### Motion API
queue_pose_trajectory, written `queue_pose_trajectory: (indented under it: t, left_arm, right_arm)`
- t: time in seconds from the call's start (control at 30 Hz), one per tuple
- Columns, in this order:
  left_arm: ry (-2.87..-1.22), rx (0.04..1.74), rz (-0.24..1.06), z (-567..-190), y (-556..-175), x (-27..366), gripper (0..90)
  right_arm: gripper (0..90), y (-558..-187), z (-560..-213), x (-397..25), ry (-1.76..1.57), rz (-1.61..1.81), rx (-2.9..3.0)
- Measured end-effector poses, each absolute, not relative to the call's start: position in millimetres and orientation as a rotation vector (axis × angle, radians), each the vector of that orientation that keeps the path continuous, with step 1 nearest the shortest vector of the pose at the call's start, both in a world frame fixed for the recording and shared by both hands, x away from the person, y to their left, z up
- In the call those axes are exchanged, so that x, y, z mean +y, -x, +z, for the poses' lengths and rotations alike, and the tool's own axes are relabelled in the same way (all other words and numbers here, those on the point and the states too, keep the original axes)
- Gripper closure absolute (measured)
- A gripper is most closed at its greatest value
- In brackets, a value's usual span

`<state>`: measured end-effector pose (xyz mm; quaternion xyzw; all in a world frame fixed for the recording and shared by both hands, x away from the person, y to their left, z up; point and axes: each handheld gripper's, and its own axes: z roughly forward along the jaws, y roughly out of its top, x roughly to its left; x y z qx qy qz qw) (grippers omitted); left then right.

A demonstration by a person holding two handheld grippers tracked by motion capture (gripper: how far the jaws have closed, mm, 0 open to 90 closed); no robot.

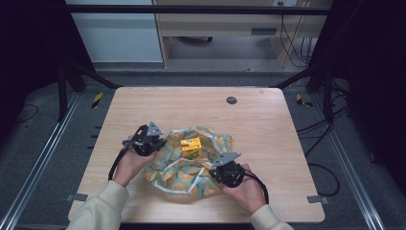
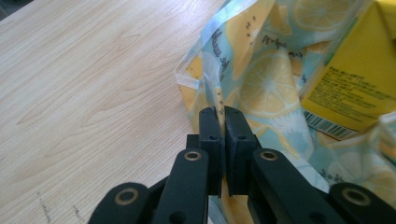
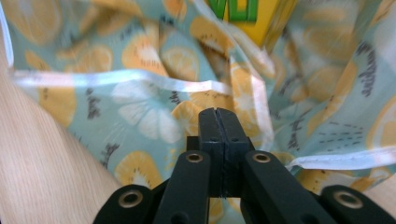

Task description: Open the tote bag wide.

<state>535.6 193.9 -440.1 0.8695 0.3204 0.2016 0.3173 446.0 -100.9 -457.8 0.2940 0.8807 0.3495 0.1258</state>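
On the wooden table, near its front edge, lies the lemon-print cloth, crumpled and spread, with a yellow carton standing in its middle. You hold your left gripper at the left edge of the cloth and your right gripper at its lower right part, so the carton is between them.

From the left gripper view, the jaws of your left gripper stand almost together, with only a thin slit between the pads, and the cloth lies directly behind and under them. I cannot tell surely if fabric is pinched in that slit. The carton rises just beside, at the right, with a barcode on its lower side.

From the right gripper view, the jaws of your right gripper are pressed together, and the cloth with its white hem is all around the tips. Whether they pinch a fold of it, I cannot tell. The carton is farther up, behind the folds.
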Motion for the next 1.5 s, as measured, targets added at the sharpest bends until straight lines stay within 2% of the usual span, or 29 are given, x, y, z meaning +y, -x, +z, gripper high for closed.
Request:
queue_pose_trajectory:
  t: [0.03, 0.07, 0.17, 0.33, 0.37, 0.4, 0.43, 0.57, 0.67, 0.73, 0.77, 0.8, 0.83, 0.93, 0.97, 1.0, 1.07, 1.1, 1.23, 1.5]
  left_arm:
    - [-2.292, 0.839, 0.529, -439, -534, 194, 86.9]
    - [-2.292, 0.839, 0.529, -439, -534, 194, 87.0]
    - [-2.298, 0.824, 0.529, -437, -533, 193, 86.8]
    - [-2.296, 0.809, 0.529, -434, -533, 190, 86.9]
    - [-2.300, 0.808, 0.529, -434, -533, 190, 87.1]
    - [-2.299, 0.808, 0.530, -434, -533, 190, 87.1]
    - [-2.295, 0.810, 0.531, -433, -534, 190, 87.4]
    - [-2.302, 0.829, 0.526, -435, -536, 193, 87.9]
    - [-2.303, 0.831, 0.526, -435, -536, 194, 88.1]
    - [-2.301, 0.831, 0.528, -435, -535, 195, 88.3]
    - [-2.301, 0.829, 0.526, -435, -535, 196, 88.4]
    - [-2.301, 0.832, 0.526, -435, -535, 196, 88.4]
    - [-2.298, 0.833, 0.528, -435, -535, 197, 88.5]
    - [-2.289, 0.842, 0.525, -435, -536, 199, 88.8]
    - [-2.285, 0.844, 0.522, -435, -536, 199, 88.9]
    - [-2.285, 0.844, 0.522, -435, -536, 199, 88.9]
    - [-2.280, 0.845, 0.521, -434, -536, 199, 89.0]
    - [-2.276, 0.848, 0.522, -435, -537, 199, 88.9]
    - [-2.280, 0.859, 0.521, -438, -540, 200, 88.9]
    - [-2.296, 0.899, 0.506, -453, -549, 201, 89.2]
  right_arm:
    - [74.6, -446, -453, -104, -0.867, 1.071, 2.523]
    - [74.6, -446, -453, -104, -0.867, 1.071, 2.523]
    - [49.3, -444, -446, -108, -0.871, 1.105, 2.487]
    - [25.1, -439, -443, -112, -0.849, 1.128, 2.456]
    - [18.0, -439, -445, -111, -0.843, 1.120, 2.459]
    - [18.0, -439, -445, -111, -0.843, 1.120, 2.459]
    - [11.7, -440, -449, -107, -0.842, 1.105, 2.451]
    - [7.9, -442, -458, -98, -0.834, 1.053, 2.508]
    - [8.8, -441, -469, -89, -0.799, 1.011, 2.553]
    - [14.7, -440, -475, -85, -0.786, 1.000, 2.579]
    - [25.2, -438, -477, -82, -0.763, 0.989, 2.589]
    - [25.2, -438, -477, -82, -0.763, 0.989, 2.589]
    - [32.5, -437, -479, -81, -0.747, 0.985, 2.603]
    - [56.2, -436, -482, -81, -0.732, 0.968, 2.639]
    - [67.5, -436, -484, -82, -0.726, 0.952, 2.653]
    - [67.5, -436, -484, -82, -0.726, 0.952, 2.653]
    - [76.9, -437, -485, -83, -0.723, 0.949, 2.664]
    - [85.2, -438, -485, -85, -0.723, 0.955, 2.670]
    - [89.4, -438, -483, -88, -0.722, 0.959, 2.672]
    - [89.9, -435, -479, -111, -0.787, 0.960, 2.651]
